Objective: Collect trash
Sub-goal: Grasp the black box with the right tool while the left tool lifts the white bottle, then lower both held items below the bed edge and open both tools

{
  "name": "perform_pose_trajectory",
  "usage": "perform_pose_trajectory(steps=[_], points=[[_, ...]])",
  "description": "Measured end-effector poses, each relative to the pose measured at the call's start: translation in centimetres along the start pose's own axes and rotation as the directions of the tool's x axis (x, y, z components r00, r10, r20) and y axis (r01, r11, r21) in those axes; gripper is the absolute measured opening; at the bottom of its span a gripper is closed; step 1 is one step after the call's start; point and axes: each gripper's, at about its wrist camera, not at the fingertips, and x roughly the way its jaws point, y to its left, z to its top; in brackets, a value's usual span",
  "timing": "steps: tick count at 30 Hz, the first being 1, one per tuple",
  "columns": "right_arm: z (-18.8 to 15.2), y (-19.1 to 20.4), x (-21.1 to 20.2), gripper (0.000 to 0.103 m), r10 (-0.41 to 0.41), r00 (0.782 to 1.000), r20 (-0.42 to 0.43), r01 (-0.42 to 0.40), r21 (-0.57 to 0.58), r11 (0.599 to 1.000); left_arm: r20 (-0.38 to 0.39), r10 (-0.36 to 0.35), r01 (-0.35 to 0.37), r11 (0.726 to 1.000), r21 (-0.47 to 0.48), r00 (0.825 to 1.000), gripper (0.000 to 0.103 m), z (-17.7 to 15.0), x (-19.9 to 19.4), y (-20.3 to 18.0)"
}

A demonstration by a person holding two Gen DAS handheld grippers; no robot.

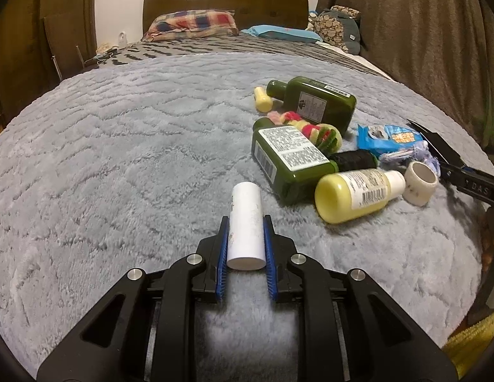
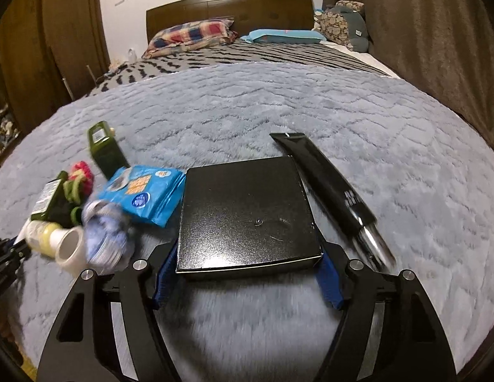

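While clamped — white tube (image 1: 246,222) between fingers (image 1: 224,248)

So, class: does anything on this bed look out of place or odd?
Yes. Bottles, a blue wrapper and a tape roll lie toppled in a heap on the grey blanket, clutter for a bed. Nothing looks spilled.

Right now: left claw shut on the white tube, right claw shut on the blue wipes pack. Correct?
Half right. The right claw grips the black box, not the blue wipes pack, which lies beside it, per right wrist view. Left claw does hold the white tube.
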Motion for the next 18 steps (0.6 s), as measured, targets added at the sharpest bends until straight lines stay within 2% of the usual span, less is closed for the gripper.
perform_pose_trajectory(steps=[10,13,15,18], points=[[-5.5,0.5,-6.0,0.072,-0.009,1.000,0.006,0.009,0.006,1.000,0.011,-0.014,0.013,0.998,0.059,1.000,0.018,-3.5,-4.7,-0.7],[-6.3,0.0,-6.4,0.072,-0.027,1.000,-0.006,0.027,0.027,0.999,0.012,-0.028,0.027,0.998,0.057,1.000,0.018,-4.4,-5.8,-0.8],[-6.7,-0.4,-6.4,0.072,-0.010,1.000,-0.012,0.011,0.048,0.999,0.010,-0.029,0.028,0.998,0.053,1.000,0.018,-5.2,-6.3,-0.9],[-7.2,0.1,-6.8,0.073,-0.018,1.000,-0.006,0.019,0.026,0.999,0.006,-0.036,0.036,0.998,0.048,0.999,0.018,-6.1,-7.1,-1.0]])
